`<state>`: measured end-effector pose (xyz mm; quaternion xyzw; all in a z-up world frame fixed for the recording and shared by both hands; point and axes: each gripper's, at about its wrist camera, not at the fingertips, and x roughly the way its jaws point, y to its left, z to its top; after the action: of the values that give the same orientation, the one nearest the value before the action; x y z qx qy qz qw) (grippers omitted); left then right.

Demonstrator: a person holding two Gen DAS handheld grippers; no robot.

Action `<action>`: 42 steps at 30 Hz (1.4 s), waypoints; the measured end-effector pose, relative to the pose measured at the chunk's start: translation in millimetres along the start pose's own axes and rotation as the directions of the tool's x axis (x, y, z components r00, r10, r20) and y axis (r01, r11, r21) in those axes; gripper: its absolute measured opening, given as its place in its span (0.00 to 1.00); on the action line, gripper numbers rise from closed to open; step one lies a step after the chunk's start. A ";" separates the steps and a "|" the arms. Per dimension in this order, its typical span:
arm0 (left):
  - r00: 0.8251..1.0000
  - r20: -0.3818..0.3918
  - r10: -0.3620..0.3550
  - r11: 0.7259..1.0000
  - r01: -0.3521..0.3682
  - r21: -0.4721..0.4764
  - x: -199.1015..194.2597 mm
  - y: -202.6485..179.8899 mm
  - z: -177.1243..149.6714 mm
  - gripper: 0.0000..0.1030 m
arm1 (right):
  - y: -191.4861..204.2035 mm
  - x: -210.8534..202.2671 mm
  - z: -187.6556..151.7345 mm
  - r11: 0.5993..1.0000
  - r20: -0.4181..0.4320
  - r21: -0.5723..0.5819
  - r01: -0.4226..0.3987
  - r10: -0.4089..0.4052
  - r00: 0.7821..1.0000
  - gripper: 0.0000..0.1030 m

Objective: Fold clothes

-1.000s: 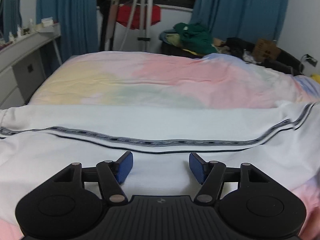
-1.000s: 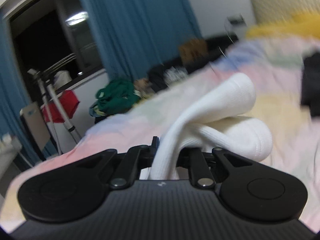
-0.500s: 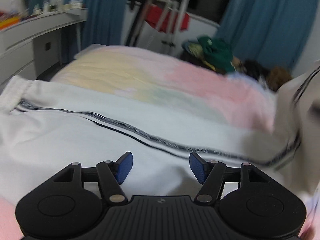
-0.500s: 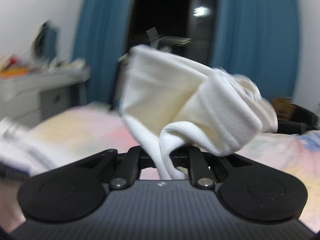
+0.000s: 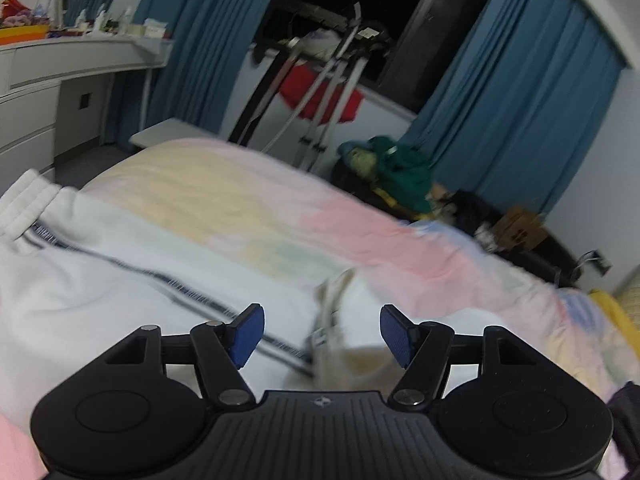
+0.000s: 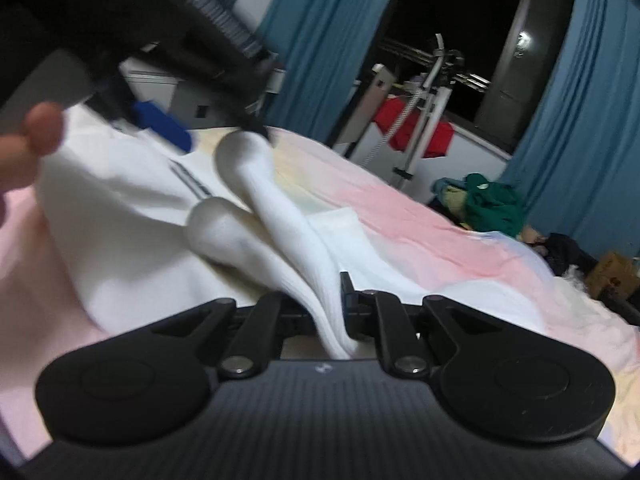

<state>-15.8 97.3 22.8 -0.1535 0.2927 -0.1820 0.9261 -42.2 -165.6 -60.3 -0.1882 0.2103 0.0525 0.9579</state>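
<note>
right gripper (image 6: 328, 312) clamps white garment (image 6: 280, 236)

A home bedroom at night: a bed (image 5: 248, 200) with a pastel bedspread, blue curtains (image 5: 520, 112) framing a dark window (image 6: 460, 20), a white built-in desk (image 5: 80, 56), and a clothes drying rack (image 5: 328, 92).

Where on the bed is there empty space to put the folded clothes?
The bedspread is bare beyond the white garment, toward the curtains, and on its pink stretch near the green clothes pile. The near side is crowded: garment plus both claws.
</note>
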 end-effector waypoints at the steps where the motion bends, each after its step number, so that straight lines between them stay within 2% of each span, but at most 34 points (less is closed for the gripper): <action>1: 1.000 0.004 -0.002 1.000 0.002 0.008 0.6 -2.9 -0.8 0.65 | 1.9 2.9 -3.2 1.000 -0.031 -0.003 -0.028 0.028 0.999 0.12; 5: 0.999 -0.035 0.015 1.000 -0.014 0.014 8.3 -5.6 -8.4 0.65 | 1.1 3.0 -7.2 0.996 -0.081 0.020 -0.091 0.092 0.992 0.12; 9: 0.998 -0.065 0.025 0.999 -0.024 0.027 20.8 -7.0 -14.8 0.65 | -20.6 2.3 0.8 0.976 -0.117 0.158 -0.148 0.167 0.979 0.17; 11: 0.997 -0.070 0.037 0.999 -0.035 0.034 27.1 -6.9 -15.7 0.65 | -32.1 -1.6 2.5 0.957 -0.126 0.219 -0.188 0.219 0.968 0.29; 13: 0.997 -0.070 0.036 0.999 -0.033 0.043 29.8 -7.2 -16.6 0.65 | -42.6 -10.7 4.3 0.930 -0.111 0.273 -0.248 0.286 0.952 0.60; 15: 0.997 -0.063 0.036 0.998 -0.032 0.054 29.3 -8.8 -17.3 0.65 | -54.2 -26.6 5.0 0.900 -0.052 0.315 -0.301 0.333 0.941 0.70; 18: 0.998 -0.059 0.037 0.997 -0.032 0.076 30.5 -12.4 -18.6 0.65 | -71.8 -56.5 3.3 0.867 0.054 0.374 -0.329 0.334 0.941 0.70; 20: 0.997 -0.055 0.046 0.993 -0.040 0.113 32.4 -18.0 -22.7 0.65 | -90.2 -66.5 1.1 0.865 0.089 0.429 -0.260 0.246 0.965 0.70; 22: 0.996 -0.059 0.062 0.988 -0.053 0.145 35.4 -22.3 -27.4 0.65 | -107.5 -63.1 -3.9 0.867 0.033 0.488 -0.099 0.095 0.995 0.70; 24: 0.994 -0.069 0.086 0.982 -0.072 0.173 39.7 -25.2 -32.6 0.65 | -121.0 -50.8 -13.9 0.844 -0.071 0.535 0.049 -0.013 0.997 0.70; 26: 0.990 -0.092 0.106 0.980 -0.088 0.180 45.9 -24.2 -38.0 0.65 | -131.6 -36.2 -27.4 0.807 -0.173 0.574 0.135 -0.041 0.984 0.66; 28: 0.983 -0.124 0.134 0.975 -0.109 0.193 53.8 -24.2 -43.7 0.65 | -135.9 -23.3 -39.1 0.787 -0.249 0.593 0.170 -0.022 0.968 0.54; 30: 0.966 -0.173 0.191 0.959 -0.146 0.245 65.2 -26.5 -52.8 0.65 | -132.8 -11.6 -44.7 0.793 -0.299 0.574 0.202 -0.026 0.954 0.51; 32: 0.959 -0.187 0.210 0.950 -0.155 0.272 74.0 -26.5 -60.0 0.65 | -128.9 -5.7 -49.3 0.797 -0.329 0.563 0.218 -0.025 0.944 0.51; 34: 0.959 -0.192 0.209 0.952 -0.155 0.264 77.3 -26.1 -61.1 0.66 | -125.1 -3.4 -53.2 0.798 -0.346 0.560 0.225 -0.022 0.938 0.51; 40: 0.962 -0.196 0.190 0.964 -0.145 0.224 73.8 -19.2 -56.6 0.66 | -129.9 3.4 -53.4 0.788 -0.349 0.568 0.238 -0.031 0.937 0.51; 42: 0.961 -0.188 0.203 0.964 -0.163 0.209 64.6 -16.8 -52.9 0.69 | -131.1 9.4 -51.8 0.790 -0.347 0.563 0.244 -0.042 0.937 0.51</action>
<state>-2.4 45.4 -43.4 -0.0159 0.3819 -0.1378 0.9137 -30.0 -306.3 -63.4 0.1016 0.3515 -0.1210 0.9228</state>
